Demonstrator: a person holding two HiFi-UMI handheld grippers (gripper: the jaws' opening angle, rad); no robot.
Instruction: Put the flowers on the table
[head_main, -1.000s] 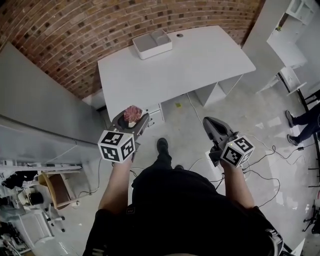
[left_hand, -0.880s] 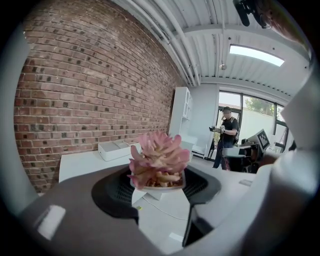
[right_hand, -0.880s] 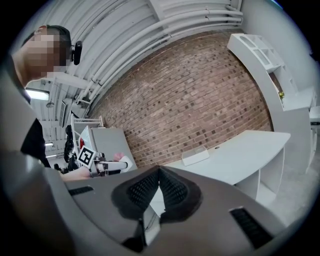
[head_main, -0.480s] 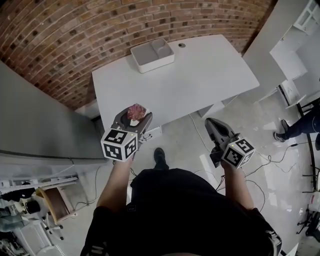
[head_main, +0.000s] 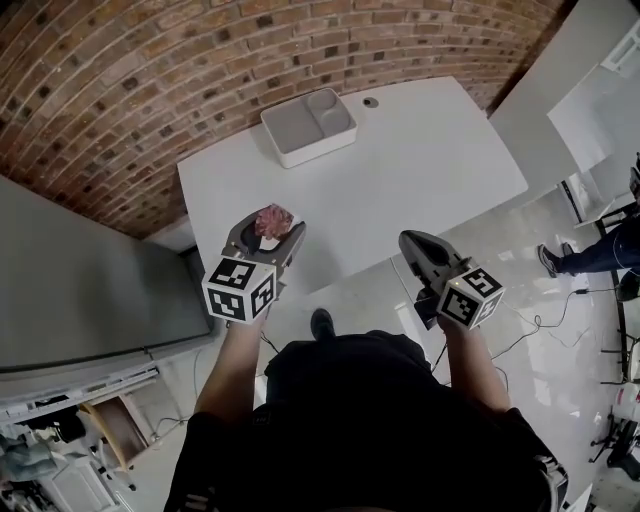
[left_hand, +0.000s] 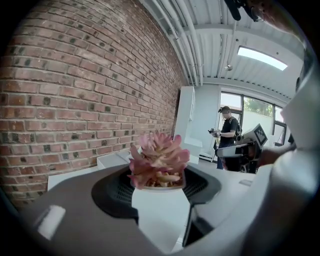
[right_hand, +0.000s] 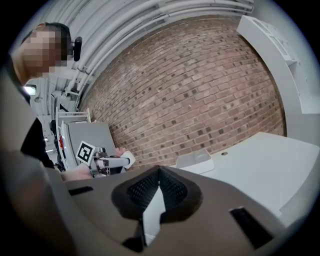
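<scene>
A pink succulent (head_main: 272, 218) in a small white pot (left_hand: 159, 181) sits between the jaws of my left gripper (head_main: 268, 232), which is shut on the pot's sides. In the head view it hangs over the near left edge of the white table (head_main: 420, 160). The left gripper view shows the plant (left_hand: 157, 157) upright between the dark pads. My right gripper (head_main: 412, 243) is off the table's front edge, above the floor, shut with nothing in it. In the right gripper view its pads (right_hand: 150, 187) meet at the tips.
A white two-compartment tray (head_main: 308, 125) stands at the table's far edge by the brick wall (head_main: 120, 80). A grey panel (head_main: 80, 280) runs along the left. Cables (head_main: 545, 325) lie on the floor at right, where a person's leg (head_main: 600, 250) shows.
Both grippers have moved forward toward the table. The pot now hangs over the table's near edge, where before it was above the floor.
</scene>
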